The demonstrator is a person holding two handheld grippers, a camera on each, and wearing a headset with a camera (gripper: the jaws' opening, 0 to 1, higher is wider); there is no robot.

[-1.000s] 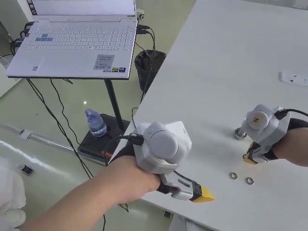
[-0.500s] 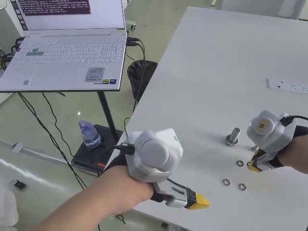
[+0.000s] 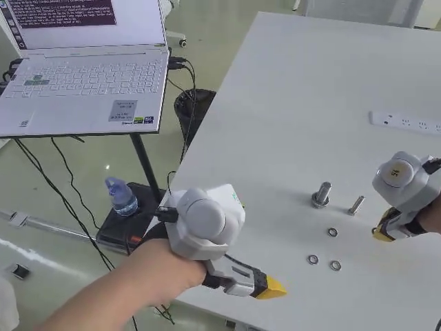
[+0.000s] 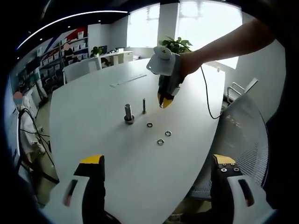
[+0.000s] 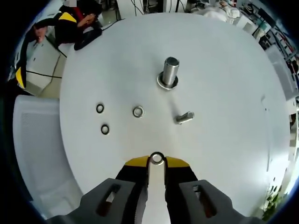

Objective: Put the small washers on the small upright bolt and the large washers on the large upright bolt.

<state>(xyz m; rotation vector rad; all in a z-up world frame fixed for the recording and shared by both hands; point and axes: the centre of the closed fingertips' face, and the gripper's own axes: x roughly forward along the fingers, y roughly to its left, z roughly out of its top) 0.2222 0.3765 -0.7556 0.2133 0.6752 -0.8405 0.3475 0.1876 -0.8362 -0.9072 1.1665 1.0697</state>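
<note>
The large upright bolt (image 3: 322, 194) (image 5: 169, 72) stands on the white table (image 3: 289, 103), with the thin small bolt (image 3: 356, 205) (image 5: 184, 117) just to its right. Three washers (image 3: 333, 232) (image 3: 313, 260) (image 3: 335, 265) lie loose in front of the bolts. My right gripper (image 3: 384, 234) (image 5: 157, 161) hangs right of the small bolt, shut on a washer (image 5: 157, 158) pinched between its yellow tips. Near the table's front edge my left gripper (image 3: 272, 289) (image 4: 157, 161) is held open with nothing between its wide-apart jaws. It looks toward the bolts (image 4: 128, 113) and the right gripper (image 4: 166, 95).
A white power strip (image 3: 406, 123) lies at the far right of the table. Off the left edge stand a laptop (image 3: 83, 76) on a stand, a bin (image 3: 189, 103) and a water bottle (image 3: 122, 196) on the floor. A mesh chair (image 4: 243, 121) sits by the table.
My right gripper has drawn away to the right of the bolts, uncovering the small bolt and a third loose washer. The head camera has shifted; the left gripper has barely moved.
</note>
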